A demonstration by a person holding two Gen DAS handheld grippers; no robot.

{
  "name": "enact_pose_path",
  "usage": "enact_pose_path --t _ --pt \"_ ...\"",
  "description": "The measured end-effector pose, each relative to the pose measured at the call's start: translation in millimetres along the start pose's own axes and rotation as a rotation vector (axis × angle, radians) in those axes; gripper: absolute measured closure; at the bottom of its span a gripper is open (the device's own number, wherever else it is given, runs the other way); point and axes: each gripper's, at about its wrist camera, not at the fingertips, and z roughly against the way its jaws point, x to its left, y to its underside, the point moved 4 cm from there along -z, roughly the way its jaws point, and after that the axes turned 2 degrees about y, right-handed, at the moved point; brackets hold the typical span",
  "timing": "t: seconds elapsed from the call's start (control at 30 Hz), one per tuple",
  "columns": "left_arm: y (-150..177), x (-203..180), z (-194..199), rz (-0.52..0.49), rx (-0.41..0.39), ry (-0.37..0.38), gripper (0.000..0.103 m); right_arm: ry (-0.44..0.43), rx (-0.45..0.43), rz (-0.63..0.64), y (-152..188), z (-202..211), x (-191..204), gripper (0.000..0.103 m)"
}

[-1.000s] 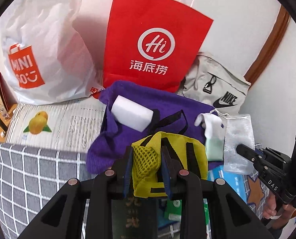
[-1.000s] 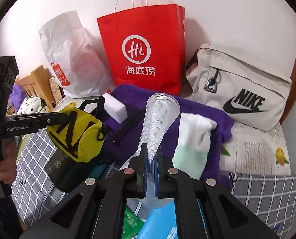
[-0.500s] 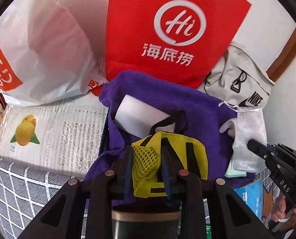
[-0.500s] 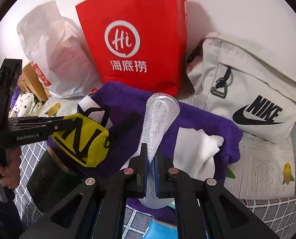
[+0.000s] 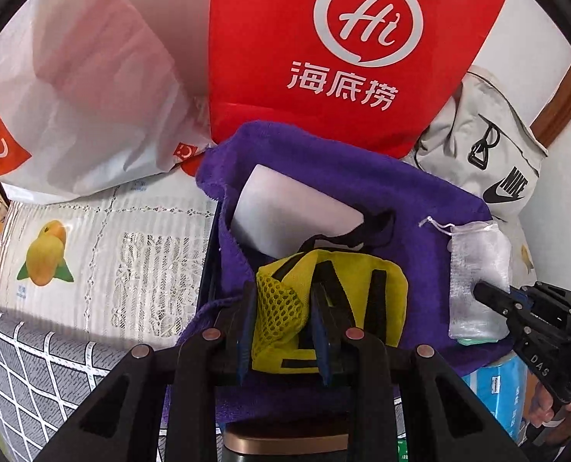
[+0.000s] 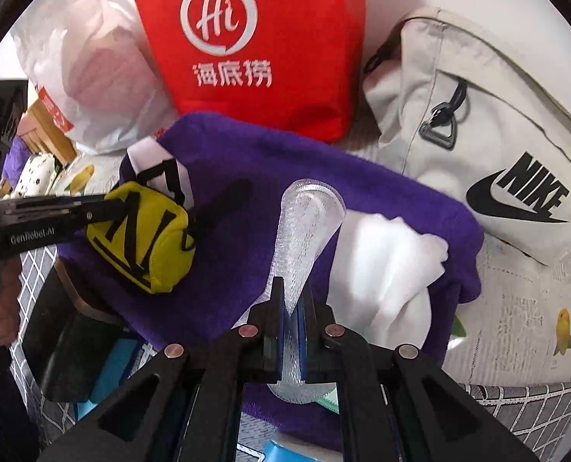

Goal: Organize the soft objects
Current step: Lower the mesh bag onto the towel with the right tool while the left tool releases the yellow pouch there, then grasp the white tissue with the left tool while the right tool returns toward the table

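Left gripper (image 5: 281, 308) pinches the yellow pouch (image 5: 335, 308), angled down; right gripper (image 6: 291, 300) pinches the mesh bag (image 6: 308, 227) likewise.

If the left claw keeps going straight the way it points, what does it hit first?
Probably the purple towel just past the yellow pouch it holds; the white block lies slightly beyond, though depth is unclear.

The red bag (image 5: 347, 50) reads "Hi 海底捞"; the beige bag (image 6: 478, 123) shows "NIKE"; the left gripper (image 6: 104, 208) carries "GenRobot.AI".

Sponge (image 5: 285, 208) and sock (image 6: 385, 265) on towel (image 5: 362, 188) — bags behind.
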Motion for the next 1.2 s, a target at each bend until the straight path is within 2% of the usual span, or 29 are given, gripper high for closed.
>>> enact_pose_path --t 0.2,0.33,0.37,0.4,0.47,0.5,0.57,0.77,0.97,1.1,1.2 --pt "1.4 0.7 -0.8 -0.003 0.014 -0.01 0.077 0.004 0.046 0.015 5.3 -12.5 2.7 0.097" --pt "1.8 0.8 -2.8 0.003 0.04 -0.036 0.066 0.012 0.057 0.034 6.4 -14.7 6.0 0.095" --pt "1.9 0.0 -2.0 0.003 0.042 -0.036 0.063 0.015 0.06 0.038 6.6 -14.9 6.5 0.088" --pt "2.3 -0.6 -1.0 0.004 0.045 -0.036 0.057 0.02 0.064 0.041 6.6 -15.7 7.2 0.075" --pt "3.2 -4.0 3.5 -0.007 0.041 -0.043 0.053 0.037 0.06 0.042 6.8 -14.1 6.6 0.061" --pt "3.2 -5.5 5.6 -0.016 0.037 -0.049 0.049 0.045 0.048 0.042 5.8 -11.8 6.6 0.056" --pt "3.4 -7.9 10.2 -0.028 0.025 -0.055 0.043 0.054 0.028 0.045 4.0 -6.4 7.5 0.052" --pt "2.9 -9.1 17.3 -0.019 0.021 -0.046 0.041 0.056 -0.004 0.046 1.2 4.0 9.8 0.051" --pt "2.0 -12.9 28.7 -0.035 0.002 -0.08 0.041 0.064 -0.053 0.032 2.5 29.0 9.8 0.051" --pt "1.5 -22.1 50.8 -0.058 -0.048 -0.052 0.041 0.058 -0.099 0.017 2.4 52.5 13.8 0.051" --pt "5.0 -33.0 64.6 -0.084 -0.068 -0.031 0.041 0.042 -0.089 0.02 12.7 68.4 22.1 0.051"
